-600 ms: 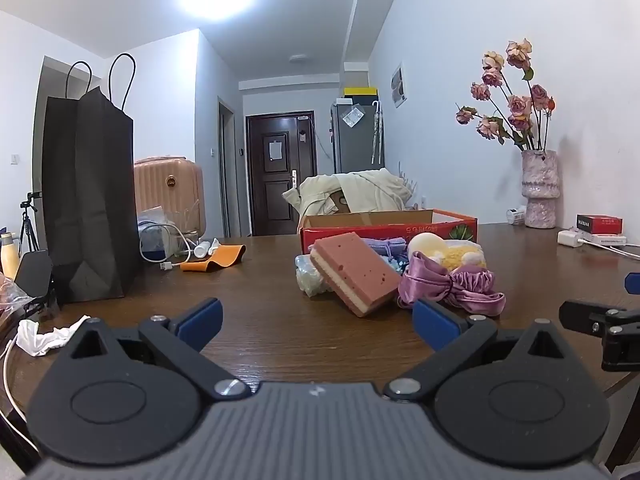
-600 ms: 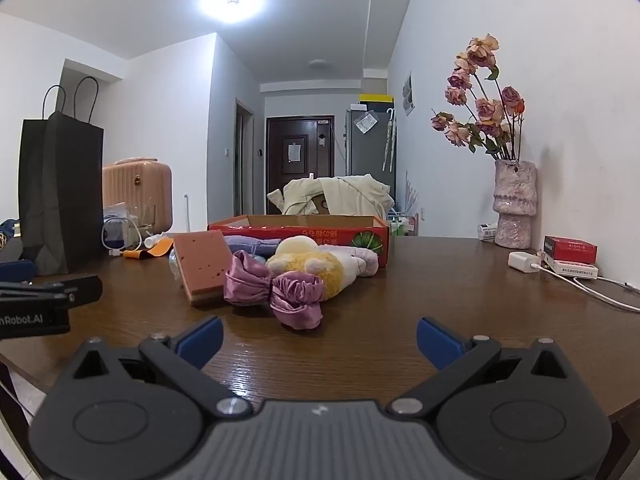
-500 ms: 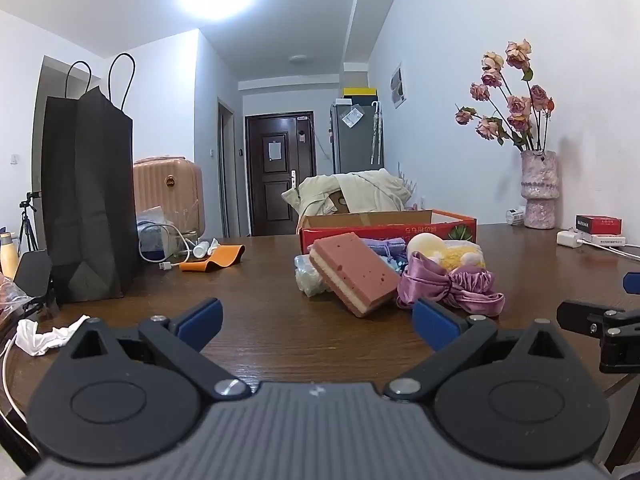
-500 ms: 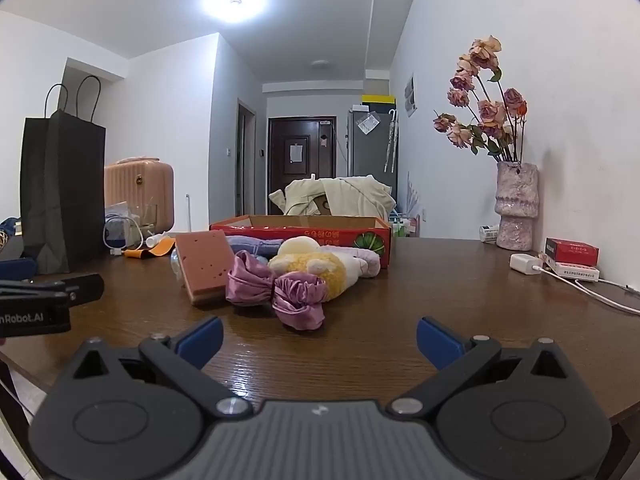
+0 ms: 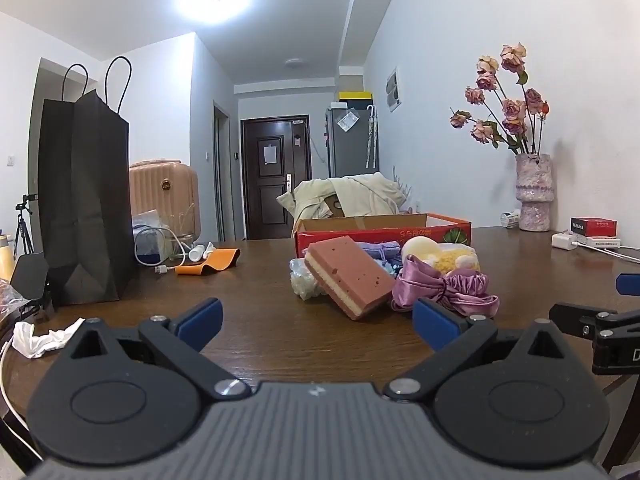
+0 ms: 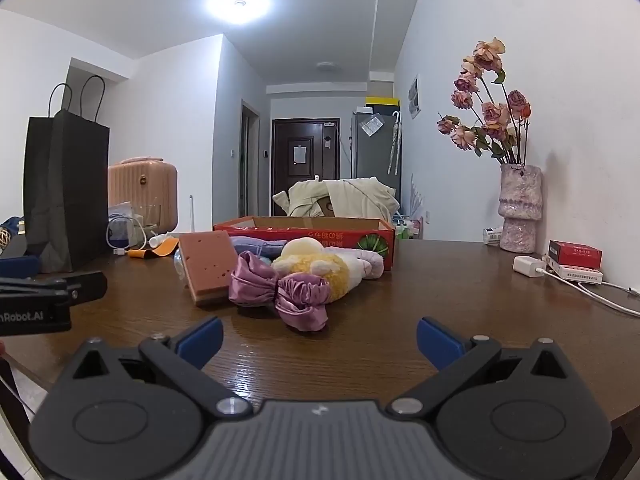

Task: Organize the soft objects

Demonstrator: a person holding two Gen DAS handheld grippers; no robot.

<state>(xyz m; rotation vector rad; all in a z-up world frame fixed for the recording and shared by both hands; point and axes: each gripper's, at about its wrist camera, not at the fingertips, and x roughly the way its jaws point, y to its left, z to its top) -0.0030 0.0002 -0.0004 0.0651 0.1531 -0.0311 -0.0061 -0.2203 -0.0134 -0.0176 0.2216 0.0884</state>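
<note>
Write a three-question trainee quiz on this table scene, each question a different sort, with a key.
1. True or false: the left gripper is shut on the pink sponge.
2. Multiple choice: what lies nearest the right gripper? A. purple satin scrunchie B. red cardboard box C. flower vase
3. Fill in: the yellow plush toy lies in front of the red cardboard ____.

Key: 1 false, both grippers are open and hold nothing. 2 A. 3 box.
</note>
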